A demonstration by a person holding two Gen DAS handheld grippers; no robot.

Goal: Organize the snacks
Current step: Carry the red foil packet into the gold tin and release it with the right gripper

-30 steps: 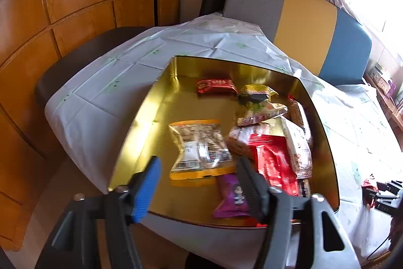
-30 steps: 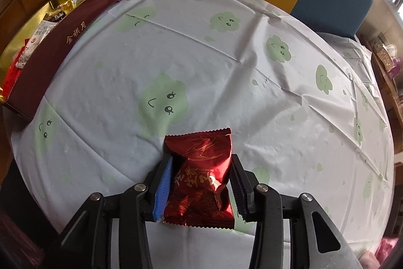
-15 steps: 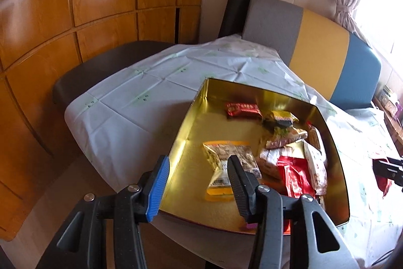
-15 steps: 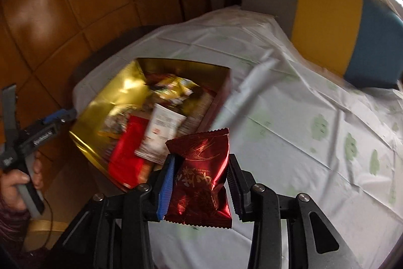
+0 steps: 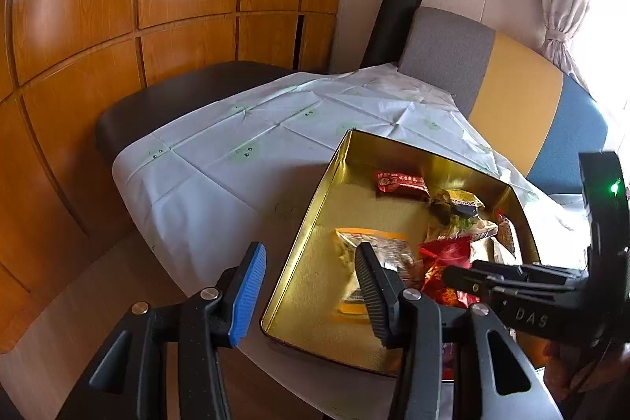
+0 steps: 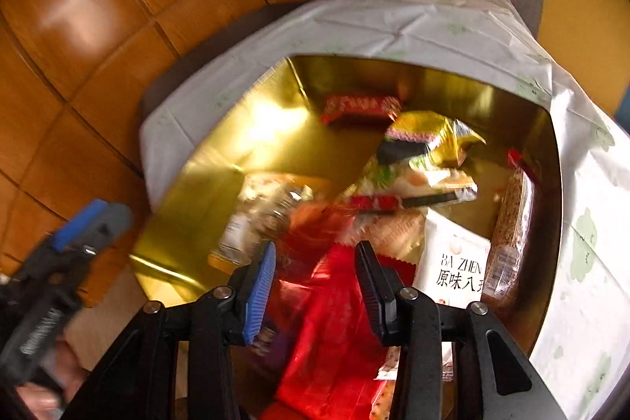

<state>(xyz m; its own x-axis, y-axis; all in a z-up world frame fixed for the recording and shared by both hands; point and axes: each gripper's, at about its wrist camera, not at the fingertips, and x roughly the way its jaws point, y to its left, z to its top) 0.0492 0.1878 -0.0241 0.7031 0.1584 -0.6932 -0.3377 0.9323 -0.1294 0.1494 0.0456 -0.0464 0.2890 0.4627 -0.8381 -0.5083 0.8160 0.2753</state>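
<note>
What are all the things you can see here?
tin: one, gold inside, on the table
snack packets: several, red, yellow, orange and white, piled in the tin
tablecloth: one, white with green faces, over the table
sofa back: one, grey, yellow and blue, behind the table
wood panels: many, orange-brown, left wall
curtain: one, pale, top right
roll: one, black, leaning in the corner
left gripper: one, black and blue, by the tin's near edge; fingers just closed a little, nothing between
right gripper: one, over the tin; fingers just opening, something red between them, too blurred to tell if held
</note>
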